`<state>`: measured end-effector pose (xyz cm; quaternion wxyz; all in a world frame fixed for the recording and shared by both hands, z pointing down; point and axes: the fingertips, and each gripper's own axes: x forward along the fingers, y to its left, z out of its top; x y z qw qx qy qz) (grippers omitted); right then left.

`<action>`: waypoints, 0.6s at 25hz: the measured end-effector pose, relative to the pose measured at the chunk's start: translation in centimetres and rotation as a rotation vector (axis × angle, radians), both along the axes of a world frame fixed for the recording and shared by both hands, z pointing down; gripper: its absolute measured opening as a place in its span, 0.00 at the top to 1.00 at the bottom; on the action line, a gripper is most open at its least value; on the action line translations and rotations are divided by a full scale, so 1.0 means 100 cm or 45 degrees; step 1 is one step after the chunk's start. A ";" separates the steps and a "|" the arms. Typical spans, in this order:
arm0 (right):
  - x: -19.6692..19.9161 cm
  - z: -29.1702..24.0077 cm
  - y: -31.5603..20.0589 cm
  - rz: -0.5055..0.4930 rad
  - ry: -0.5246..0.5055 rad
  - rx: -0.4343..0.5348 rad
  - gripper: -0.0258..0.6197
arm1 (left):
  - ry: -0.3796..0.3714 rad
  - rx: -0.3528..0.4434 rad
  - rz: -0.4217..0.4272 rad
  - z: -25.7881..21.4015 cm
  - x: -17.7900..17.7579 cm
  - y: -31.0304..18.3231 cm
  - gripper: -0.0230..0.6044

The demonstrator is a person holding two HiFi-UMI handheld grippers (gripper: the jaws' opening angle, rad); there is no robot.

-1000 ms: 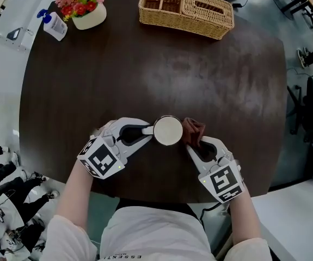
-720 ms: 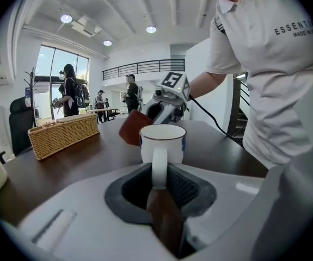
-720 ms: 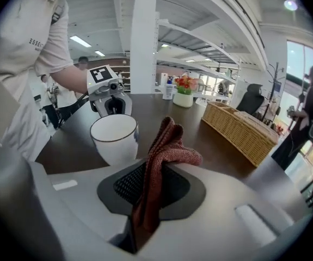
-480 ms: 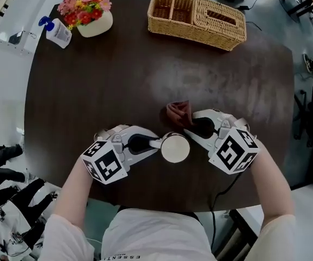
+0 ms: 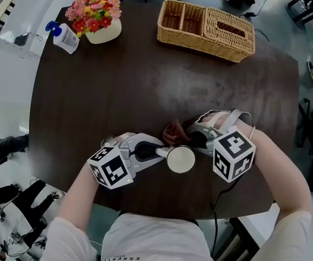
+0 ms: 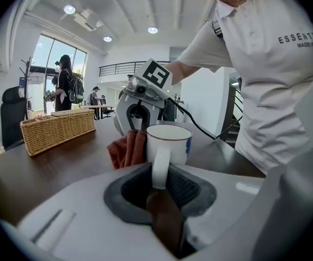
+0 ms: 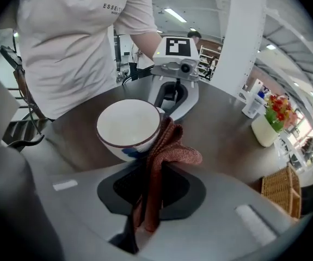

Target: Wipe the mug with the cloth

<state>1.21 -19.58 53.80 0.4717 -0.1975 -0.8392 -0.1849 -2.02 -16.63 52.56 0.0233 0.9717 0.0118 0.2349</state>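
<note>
My left tool (image 5: 161, 152) is clamping the mug (image 5: 180, 160) by its handle. My right tool (image 5: 192, 141) is pinching the reddish cloth (image 5: 172, 131), pressing it against the mug just ahead.

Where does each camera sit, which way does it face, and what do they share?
Head view: on the head, steeply down at the table; forearms, left tool, right tool show.
Left gripper view: on the left tool, along jaws shut on the mug handle, toward the right tool; shirt shows.
Right gripper view: on the right tool, along jaws shut on the cloth, toward the left tool; shirt shows.
Shared: mug and cloth, in all three.
</note>
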 end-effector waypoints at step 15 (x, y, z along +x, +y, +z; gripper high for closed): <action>0.040 0.004 0.025 0.541 -0.169 -0.125 0.83 | -0.013 -0.027 -0.208 0.001 -0.001 -0.002 0.84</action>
